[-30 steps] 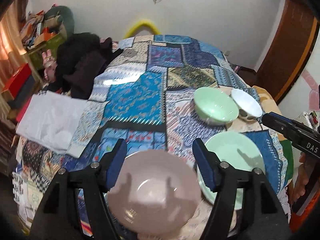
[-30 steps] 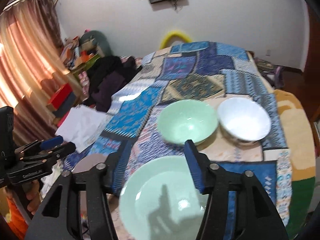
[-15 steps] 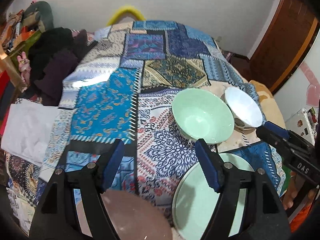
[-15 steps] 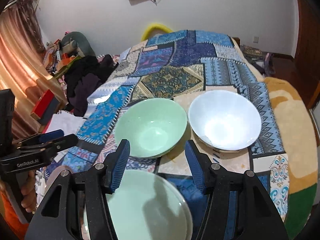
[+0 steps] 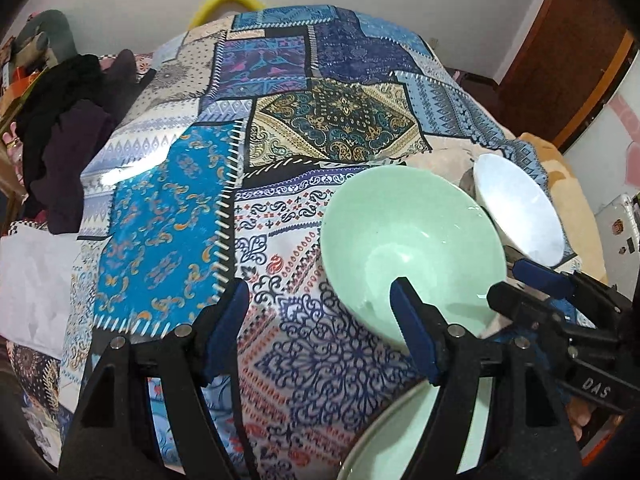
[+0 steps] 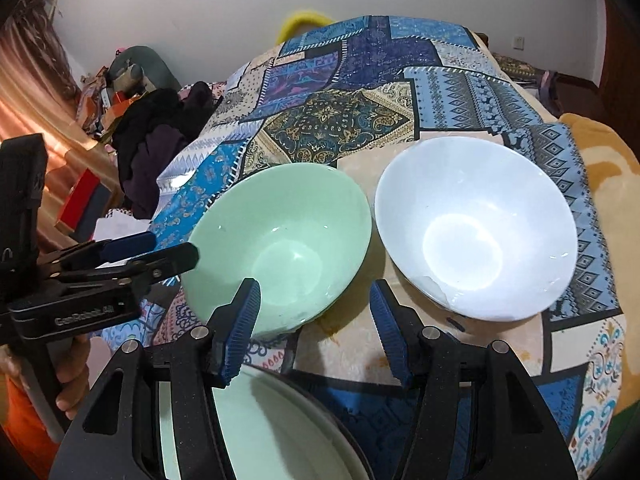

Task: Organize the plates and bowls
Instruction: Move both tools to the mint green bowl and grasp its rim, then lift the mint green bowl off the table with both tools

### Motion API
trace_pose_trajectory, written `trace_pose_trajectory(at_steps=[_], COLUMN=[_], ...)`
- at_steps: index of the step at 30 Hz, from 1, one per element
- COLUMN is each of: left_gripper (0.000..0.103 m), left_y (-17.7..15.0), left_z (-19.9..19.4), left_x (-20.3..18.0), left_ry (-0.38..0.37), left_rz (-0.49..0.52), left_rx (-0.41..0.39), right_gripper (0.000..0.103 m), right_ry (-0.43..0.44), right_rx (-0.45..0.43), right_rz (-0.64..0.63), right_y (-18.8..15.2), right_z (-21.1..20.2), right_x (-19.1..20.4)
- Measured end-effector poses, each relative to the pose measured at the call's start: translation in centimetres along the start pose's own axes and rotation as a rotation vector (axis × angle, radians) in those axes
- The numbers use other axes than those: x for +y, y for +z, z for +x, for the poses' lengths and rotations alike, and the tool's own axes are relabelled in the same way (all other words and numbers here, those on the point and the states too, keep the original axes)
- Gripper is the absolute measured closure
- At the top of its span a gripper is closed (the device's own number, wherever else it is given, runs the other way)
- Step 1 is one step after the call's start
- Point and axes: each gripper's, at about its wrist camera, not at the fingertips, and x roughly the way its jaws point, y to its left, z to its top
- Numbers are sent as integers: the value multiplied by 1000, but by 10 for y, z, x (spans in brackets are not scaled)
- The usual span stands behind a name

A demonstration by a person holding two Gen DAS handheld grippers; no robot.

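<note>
A pale green bowl (image 5: 412, 248) (image 6: 280, 240) and a white bowl (image 5: 520, 208) (image 6: 476, 228) stand side by side on the patchwork cloth (image 5: 168, 232). A pale green plate (image 5: 404, 440) (image 6: 260, 432) lies nearer, under both grippers. My left gripper (image 5: 320, 320) is open and holds nothing; its right finger shows over the green bowl's near side. In the right wrist view the left gripper (image 6: 172, 250) reaches the bowl's left rim. My right gripper (image 6: 314, 320) is open over the cloth between the bowls, and the left wrist view shows the right gripper (image 5: 508, 284) beside the green bowl's right rim.
Dark clothes (image 6: 160, 140) and a white folded cloth (image 5: 32, 280) lie off the left edge. A yellow hoop (image 5: 224, 0) stands at the far end. A wooden door (image 5: 568, 60) is at the right. A hand (image 6: 72, 384) holds the left gripper.
Both grippers have come forward and down toward the two bowls, which now look much larger. The pink plate has dropped out of the left wrist view; the green plate has slid to the bottom edge.
</note>
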Motion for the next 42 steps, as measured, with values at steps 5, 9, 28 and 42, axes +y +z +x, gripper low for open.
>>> trace_pose_trajectory(at_steps=[5, 9, 28, 42], left_gripper=[41, 51, 85, 85], left_y=[5, 7, 5, -6], left_z=[19, 28, 45, -6], left_x=[-7, -11, -17, -18], left_ry=[18, 24, -1, 7], left_rz=[34, 59, 63, 52], left_rx=[24, 38, 83, 3], right_gripper=[59, 69, 77, 77], right_ry=[1, -2, -38, -39], right_rx=[23, 37, 51, -15], right_rz=[1, 6, -12, -54], right_y=[3, 5, 9, 6], right_z=[11, 18, 27, -10], right_x=[-1, -3, -3, 21])
